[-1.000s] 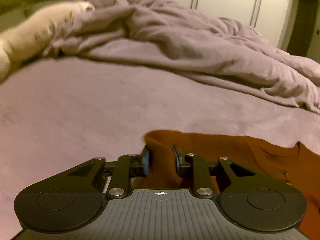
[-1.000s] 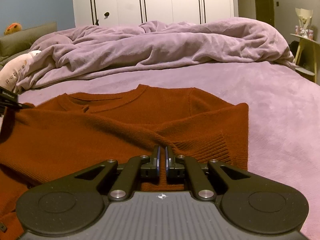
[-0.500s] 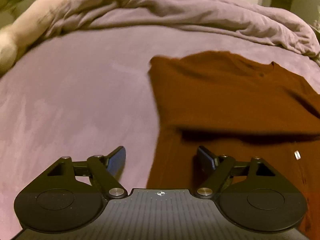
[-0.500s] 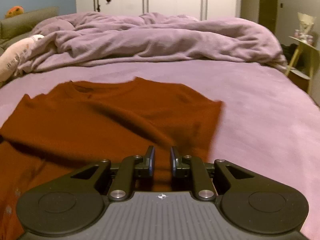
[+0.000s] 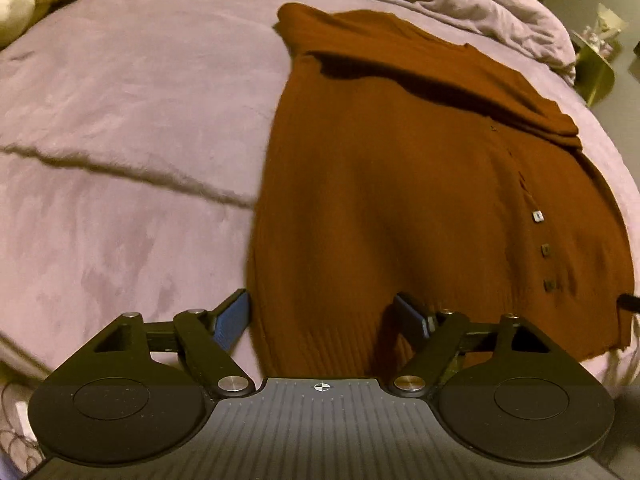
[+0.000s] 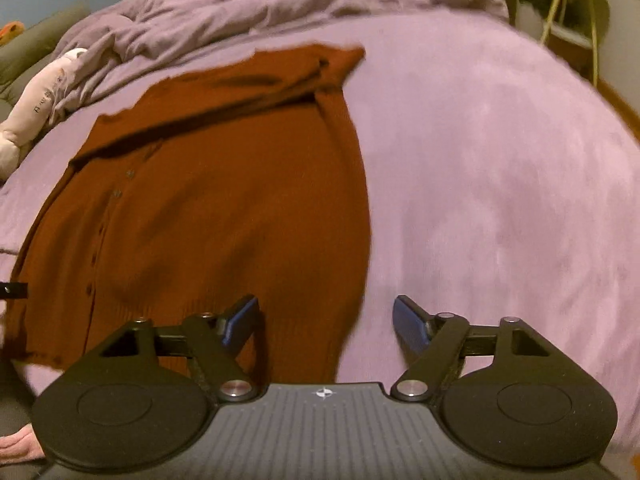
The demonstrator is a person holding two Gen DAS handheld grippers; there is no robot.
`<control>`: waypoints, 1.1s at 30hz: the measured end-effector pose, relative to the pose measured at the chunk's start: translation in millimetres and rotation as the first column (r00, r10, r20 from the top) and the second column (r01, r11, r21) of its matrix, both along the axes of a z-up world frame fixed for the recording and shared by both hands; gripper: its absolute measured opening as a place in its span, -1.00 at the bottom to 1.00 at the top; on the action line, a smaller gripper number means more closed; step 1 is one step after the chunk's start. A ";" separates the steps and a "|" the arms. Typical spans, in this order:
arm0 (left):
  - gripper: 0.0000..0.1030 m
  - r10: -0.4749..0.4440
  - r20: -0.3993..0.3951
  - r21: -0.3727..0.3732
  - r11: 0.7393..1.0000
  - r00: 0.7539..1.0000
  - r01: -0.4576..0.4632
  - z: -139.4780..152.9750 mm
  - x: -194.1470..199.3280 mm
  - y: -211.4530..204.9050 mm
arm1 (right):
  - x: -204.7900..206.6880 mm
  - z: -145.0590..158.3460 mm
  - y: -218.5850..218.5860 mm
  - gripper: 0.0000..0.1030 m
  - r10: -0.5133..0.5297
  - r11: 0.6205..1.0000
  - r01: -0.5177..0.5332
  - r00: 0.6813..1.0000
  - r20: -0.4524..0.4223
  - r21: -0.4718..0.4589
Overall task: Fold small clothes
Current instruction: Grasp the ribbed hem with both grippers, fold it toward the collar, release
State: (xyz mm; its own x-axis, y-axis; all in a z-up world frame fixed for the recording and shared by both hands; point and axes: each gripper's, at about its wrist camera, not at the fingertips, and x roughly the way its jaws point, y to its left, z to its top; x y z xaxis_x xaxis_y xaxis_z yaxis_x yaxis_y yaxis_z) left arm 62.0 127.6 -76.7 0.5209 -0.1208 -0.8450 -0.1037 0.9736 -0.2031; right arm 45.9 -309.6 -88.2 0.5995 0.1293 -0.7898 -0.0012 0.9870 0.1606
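A rust-brown knit cardigan (image 5: 400,184) lies flat on the purple bed, sleeves folded across its upper part, with a row of small buttons (image 5: 538,216) down the front. It also shows in the right wrist view (image 6: 224,200). My left gripper (image 5: 324,312) is open and empty, above the cardigan's lower left hem corner. My right gripper (image 6: 326,316) is open and empty, above the lower right hem edge, with its left finger (image 6: 240,316) over the knit and its right finger (image 6: 408,320) over the bedspread.
The purple bedspread (image 5: 120,140) surrounds the cardigan. A bunched purple duvet (image 6: 280,4) lies at the head of the bed. A pale plush toy (image 6: 36,104) lies at the far left. A yellow side table (image 6: 572,28) stands to the right.
Both grippers have let go of the sleeves, opened wide and pulled back from the collar end to the hem. The sleeves now lie folded across the cardigan's upper part.
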 end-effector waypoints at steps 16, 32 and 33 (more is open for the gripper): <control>-0.38 -0.015 -0.061 -0.214 0.977 0.998 0.001 -9.8 -22.2 19.3 | -12.5 -9.6 -13.2 -0.77 0.013 0.985 -0.003 0.998 -0.054 0.174; -0.85 -0.017 0.113 -0.381 0.923 0.993 0.059 45.7 9.1 30.6 | 22.4 0.5 -30.6 -0.91 0.045 0.881 0.000 0.995 -0.084 0.472; -0.86 0.002 0.148 -0.380 0.923 0.989 0.055 56.0 17.1 33.4 | 30.5 8.1 -31.2 -0.91 0.039 0.869 -0.007 0.998 -0.055 0.495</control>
